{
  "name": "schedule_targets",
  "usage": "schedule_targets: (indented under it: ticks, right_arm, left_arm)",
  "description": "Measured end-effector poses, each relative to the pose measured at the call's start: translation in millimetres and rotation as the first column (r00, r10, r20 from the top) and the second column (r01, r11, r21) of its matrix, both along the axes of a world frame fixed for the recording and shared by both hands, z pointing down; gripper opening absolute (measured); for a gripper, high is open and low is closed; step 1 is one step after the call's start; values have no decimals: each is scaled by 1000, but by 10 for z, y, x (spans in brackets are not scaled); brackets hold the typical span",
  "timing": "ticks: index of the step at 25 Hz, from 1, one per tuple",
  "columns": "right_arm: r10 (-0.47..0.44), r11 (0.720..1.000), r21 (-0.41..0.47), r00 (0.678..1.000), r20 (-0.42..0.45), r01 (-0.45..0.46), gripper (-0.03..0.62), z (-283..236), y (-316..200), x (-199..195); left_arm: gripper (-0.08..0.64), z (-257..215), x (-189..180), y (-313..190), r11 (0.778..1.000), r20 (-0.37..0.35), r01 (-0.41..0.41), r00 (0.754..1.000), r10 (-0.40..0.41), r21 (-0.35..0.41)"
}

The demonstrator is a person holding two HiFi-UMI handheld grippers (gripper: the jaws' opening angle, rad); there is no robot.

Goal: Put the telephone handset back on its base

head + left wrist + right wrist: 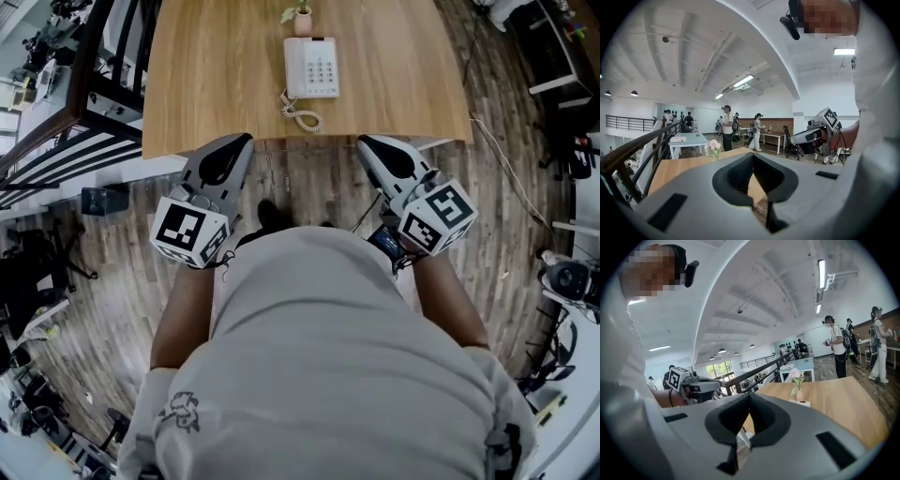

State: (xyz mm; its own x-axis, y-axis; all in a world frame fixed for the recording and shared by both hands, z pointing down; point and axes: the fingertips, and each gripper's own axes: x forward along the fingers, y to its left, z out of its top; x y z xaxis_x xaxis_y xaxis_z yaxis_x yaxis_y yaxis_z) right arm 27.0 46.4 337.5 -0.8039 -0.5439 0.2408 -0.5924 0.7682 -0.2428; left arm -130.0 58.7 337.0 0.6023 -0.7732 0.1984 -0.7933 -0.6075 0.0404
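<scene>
Left gripper (246, 141) and right gripper (364, 142), in the head view, are held close to the person's body over the plank floor, tips near the wooden table's (206, 84) near edge. The telephone (312, 67) sits well apart up the table, its coiled cord (302, 116) in front; the handset looks seated on the left of it, too small to be sure

Left gripper view: jaws pressed together on nothing; the gripper's body hides the telephone

Right gripper view: right gripper (749, 395) jaws likewise pressed together and empty; only a white sliver of telephone (800, 403) shows beneath a flower vase (798, 391)
</scene>
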Motion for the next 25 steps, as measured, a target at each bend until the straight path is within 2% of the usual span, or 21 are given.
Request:
schedule_targets:
  ticks: [11,25]
  right_arm:
    - [-92,994,63,995,-38,95,6,91,563,520]
    - [-72,994,84,996,-42,76,6,94,864,866]
  left_arm:
    - [6,58,611,516,998,-5,56,998,-56,-11]
    - [6,110,831,842,997,-19,78,997,-78,-8]
